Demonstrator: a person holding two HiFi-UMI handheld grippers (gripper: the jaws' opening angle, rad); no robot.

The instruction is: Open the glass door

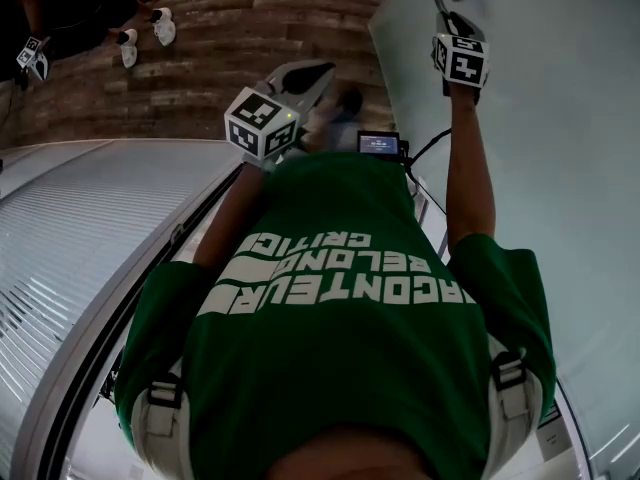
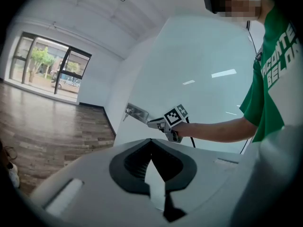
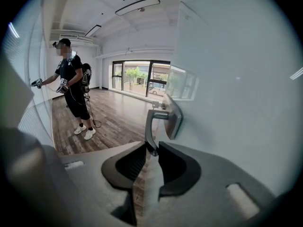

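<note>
Our right tool (image 3: 151, 149) pinches the free end of the door handle (image 3: 152, 124), its lever running straight ahead toward the glass door (image 3: 236, 103); our left tool (image 2: 151, 143), closed and empty, is farther off.

Green shirt (image 1: 350, 368): white print, upside down: "RACONTEUR", "BELONG", perhaps "CRITIC"; last word unclear.

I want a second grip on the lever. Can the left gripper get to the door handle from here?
Probably yes. Nothing stands between the left gripper and the door handle. But the right gripper is clamped on the lever's end, leaving little of it free, and the left jaws are together.
</note>
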